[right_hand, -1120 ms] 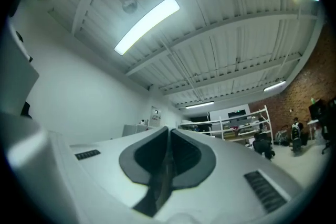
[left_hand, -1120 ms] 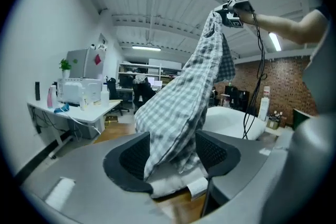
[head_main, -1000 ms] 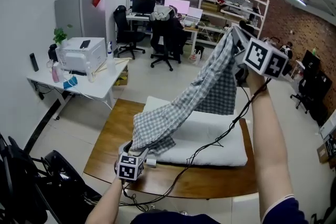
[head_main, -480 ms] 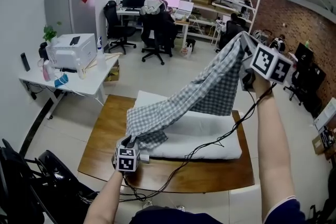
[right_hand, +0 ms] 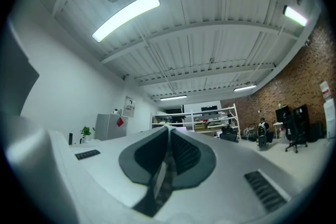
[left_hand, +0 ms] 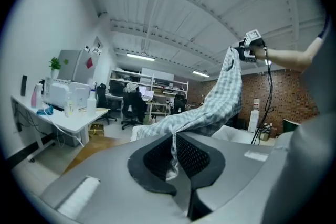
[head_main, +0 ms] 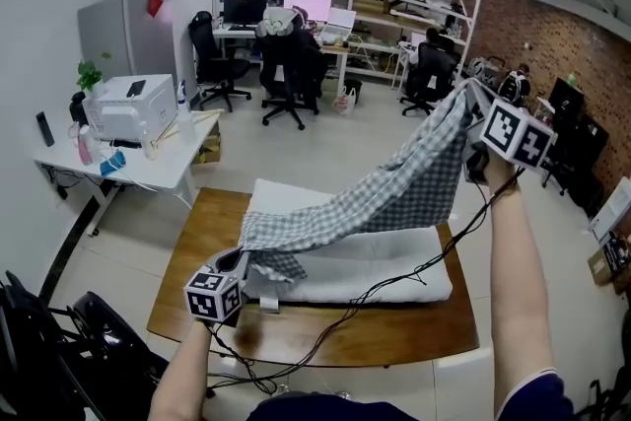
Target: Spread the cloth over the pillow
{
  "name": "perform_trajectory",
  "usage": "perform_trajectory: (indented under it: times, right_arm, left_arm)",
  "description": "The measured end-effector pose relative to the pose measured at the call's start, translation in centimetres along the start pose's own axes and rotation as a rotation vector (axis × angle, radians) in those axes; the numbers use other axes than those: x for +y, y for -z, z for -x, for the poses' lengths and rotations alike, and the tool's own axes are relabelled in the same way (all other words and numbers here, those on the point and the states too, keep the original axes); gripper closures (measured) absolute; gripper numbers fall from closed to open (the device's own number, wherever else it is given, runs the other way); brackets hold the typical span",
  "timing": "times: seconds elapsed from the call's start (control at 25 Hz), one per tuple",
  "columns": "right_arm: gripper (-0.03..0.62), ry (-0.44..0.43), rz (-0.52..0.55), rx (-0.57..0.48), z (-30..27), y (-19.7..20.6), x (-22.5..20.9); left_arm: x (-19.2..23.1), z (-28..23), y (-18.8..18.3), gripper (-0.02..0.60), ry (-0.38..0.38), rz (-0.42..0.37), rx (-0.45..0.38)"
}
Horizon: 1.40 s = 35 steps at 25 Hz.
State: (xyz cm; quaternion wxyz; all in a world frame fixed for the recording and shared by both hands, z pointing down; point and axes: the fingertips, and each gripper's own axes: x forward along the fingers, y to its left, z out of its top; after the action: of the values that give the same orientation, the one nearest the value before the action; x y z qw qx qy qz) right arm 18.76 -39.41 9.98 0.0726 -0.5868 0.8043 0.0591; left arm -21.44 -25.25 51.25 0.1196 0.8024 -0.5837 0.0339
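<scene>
A grey checked cloth (head_main: pixel 394 192) hangs stretched between my two grippers above a white pillow (head_main: pixel 375 266) on the wooden table (head_main: pixel 197 251). My left gripper (head_main: pixel 242 261) is low at the pillow's near left corner. Its jaws have just been closing and now pinch the cloth's corner (left_hand: pixel 172 157). Held high at the right, my right gripper (head_main: pixel 471 96) is shut on the cloth's other end; a strip of check (right_hand: pixel 164 178) shows between its jaws. From the left gripper view the cloth (left_hand: pixel 210 107) rises to the right gripper (left_hand: pixel 247 50).
Black cables (head_main: pixel 394 281) trail over the pillow and the table's front edge. A white desk with a printer (head_main: pixel 128 108) stands at the left, with office chairs (head_main: pixel 286 79) and shelves behind. A black bag (head_main: pixel 49 350) sits on the floor at the near left.
The left gripper has taken hold of the cloth's near corner and lifted it slightly up and left. The right gripper has carried its end rightward and a little lower, pulling the cloth out.
</scene>
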Motion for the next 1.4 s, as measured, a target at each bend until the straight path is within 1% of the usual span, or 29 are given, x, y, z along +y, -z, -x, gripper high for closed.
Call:
perform_trajectory:
  times: [0.08, 0.28, 0.4, 0.48, 0.56, 0.72, 0.8, 0.88, 1.04, 1.28, 1.4]
  right_arm:
    - [0.571, 0.029, -0.009, 0.005, 0.4, 0.3, -1.6]
    - [0.571, 0.103, -0.031, 0.023, 1.3, 1.6, -5.5]
    - [0.571, 0.134, -0.045, 0.035, 1.8, 2.6, -7.1]
    - [0.571, 0.148, -0.049, 0.041, 2.0, 3.1, -7.9]
    - [0.571, 0.161, -0.054, 0.045, 2.1, 3.5, -8.4]
    - [0.571, 0.182, -0.058, 0.051, 2.5, 4.0, -9.4]
    - [0.571, 0.196, -0.06, 0.05, 2.8, 4.0, -10.0]
    - [0.57, 0.212, -0.058, 0.048, 3.0, 3.9, -10.5]
    - [0.569, 0.235, -0.06, 0.054, 3.7, 4.4, -11.4]
    - [0.57, 0.263, -0.065, 0.083, 4.8, 6.4, -12.7]
    - [0.571, 0.277, -0.07, 0.103, 5.2, 7.4, -13.3]
  left_arm:
    - [0.0, 0.3, -1.8, 0.561, 0.023, -0.011, -0.009]
    - [1.4, 0.8, -5.1, 0.561, 0.045, -0.079, 0.002]
    - [1.8, 1.0, -6.2, 0.561, 0.092, -0.115, 0.03]
    - [1.9, 1.1, -7.2, 0.56, 0.118, -0.127, 0.033]
    - [2.5, 1.2, -8.4, 0.56, 0.119, -0.124, 0.028]
    - [3.5, 0.8, -10.9, 0.561, 0.081, -0.139, 0.025]
    - [3.8, 0.3, -12.2, 0.561, 0.084, -0.132, 0.028]
    - [4.1, -0.1, -13.1, 0.561, 0.09, -0.149, 0.042]
    - [4.9, -0.5, -14.0, 0.561, 0.042, -0.244, 0.066]
    - [3.6, -2.3, -12.2, 0.561, 0.052, -0.251, 0.1]
    - [3.4, -3.1, -11.9, 0.561, 0.046, -0.232, 0.107]
